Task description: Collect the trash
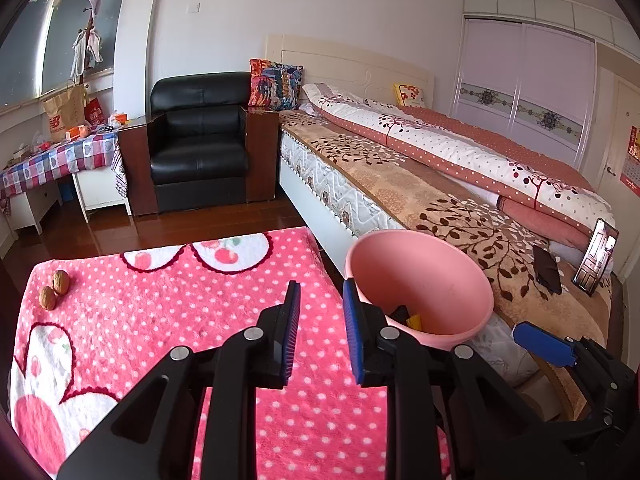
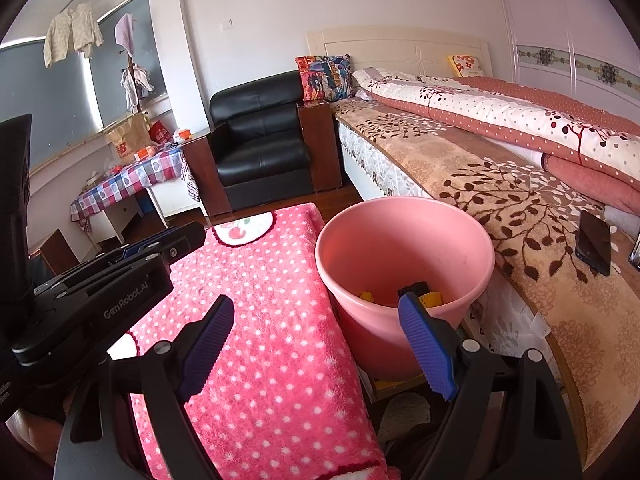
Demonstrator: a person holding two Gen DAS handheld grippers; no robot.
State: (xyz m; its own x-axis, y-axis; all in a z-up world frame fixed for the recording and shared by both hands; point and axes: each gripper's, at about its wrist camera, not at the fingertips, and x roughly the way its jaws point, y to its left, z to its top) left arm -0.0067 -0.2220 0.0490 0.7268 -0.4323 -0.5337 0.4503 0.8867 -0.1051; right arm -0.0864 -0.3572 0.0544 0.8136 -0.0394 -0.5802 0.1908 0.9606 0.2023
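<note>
Walnuts (image 1: 55, 289), two of them, lie touching at the far left corner of the pink dotted blanket (image 1: 200, 320) covering your worktop; they look like the trash left to collect. Well apart from them, the pink bin (image 2: 404, 240) stands at the blanket's right edge, between it and the bed (image 2: 500, 184), so either hand can drop into it. Yellow and black scraps (image 2: 424, 294) already lie inside. Your left gripper (image 1: 320, 328) hangs over the blanket with fingers released, nothing between them. Your right gripper (image 2: 316, 340) is spread wide and empty, near the bin.
</note>
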